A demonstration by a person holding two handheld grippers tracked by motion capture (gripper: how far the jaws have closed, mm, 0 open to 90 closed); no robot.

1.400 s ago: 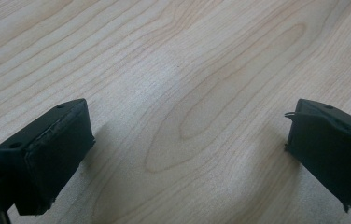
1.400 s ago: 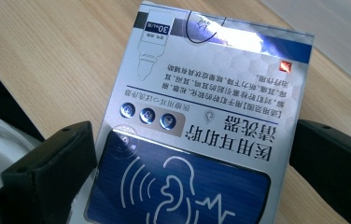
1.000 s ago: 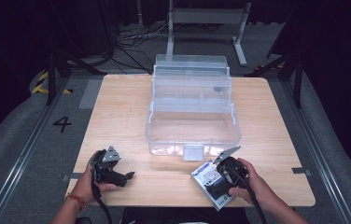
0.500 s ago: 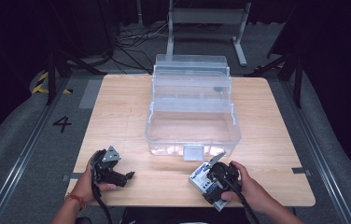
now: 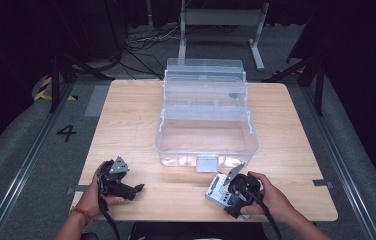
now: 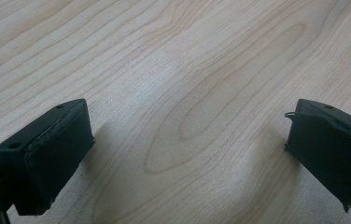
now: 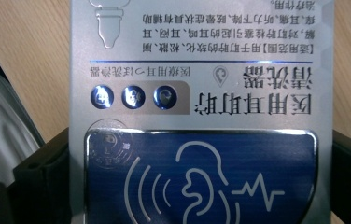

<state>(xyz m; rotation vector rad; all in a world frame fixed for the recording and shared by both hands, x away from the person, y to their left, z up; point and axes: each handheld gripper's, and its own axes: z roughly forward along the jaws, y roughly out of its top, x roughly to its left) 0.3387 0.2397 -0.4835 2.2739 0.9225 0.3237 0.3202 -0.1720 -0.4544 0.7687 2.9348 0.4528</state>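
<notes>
Shifted left along the tabletop (image 5: 126, 125) since a second ago: right claw (image 5: 240, 192), clamped on a silver-blue carton (image 5: 220, 191), just before the clear plastic bin (image 5: 206, 120). Well left of the bin, left claw (image 5: 121, 182), spread wide, holding nothing, resting on bare wood.

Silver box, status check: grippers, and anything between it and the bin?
Right gripper shut on silver box, low over table. Left gripper open, fingers resting on wood. Clear bin open just ahead, path unobstructed.
</notes>
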